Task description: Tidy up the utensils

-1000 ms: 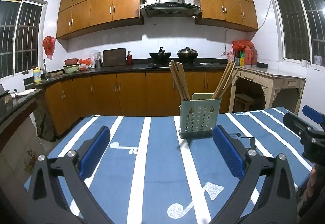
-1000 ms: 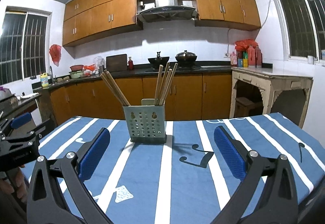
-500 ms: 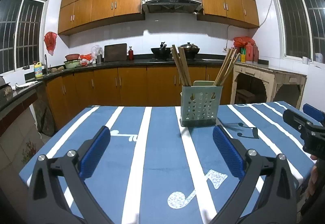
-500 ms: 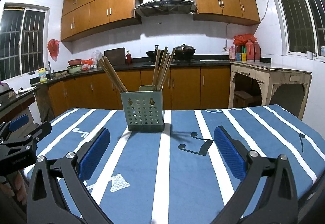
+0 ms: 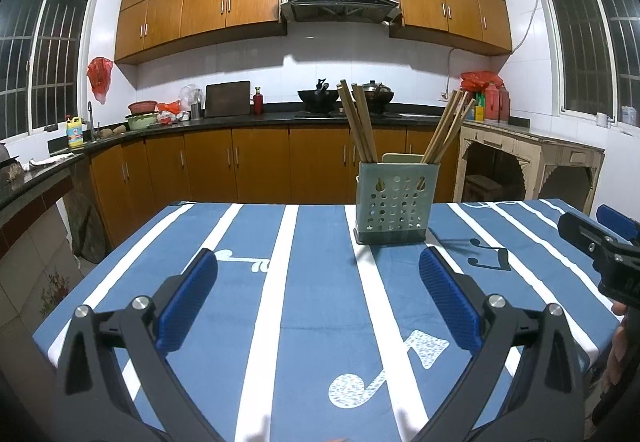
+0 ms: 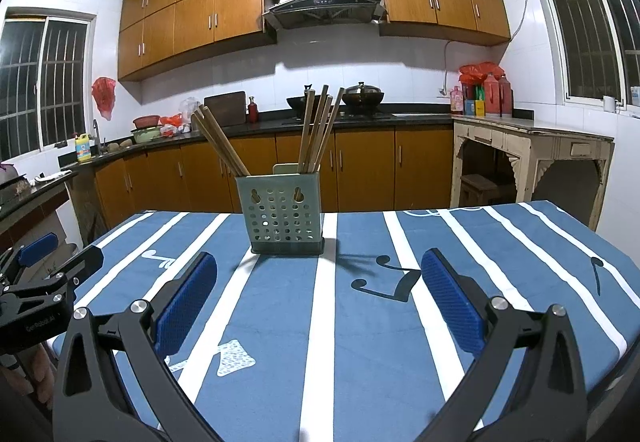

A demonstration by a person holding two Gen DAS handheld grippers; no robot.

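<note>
A pale green perforated utensil holder stands upright near the far edge of the table, also in the right wrist view. Wooden chopsticks lean in two bunches inside it, left and right. My left gripper is open and empty, held low over the near part of the table, short of the holder. My right gripper is open and empty too, at a similar distance. Each gripper shows at the edge of the other's view.
The table carries a blue cloth with white stripes and music notes. Behind it run brown kitchen cabinets with a dark counter, pots on the stove, and a pale side table at the right.
Both grippers have dropped lower and tilted up, so the holder sits higher and farther in view. Both stay open and empty.
</note>
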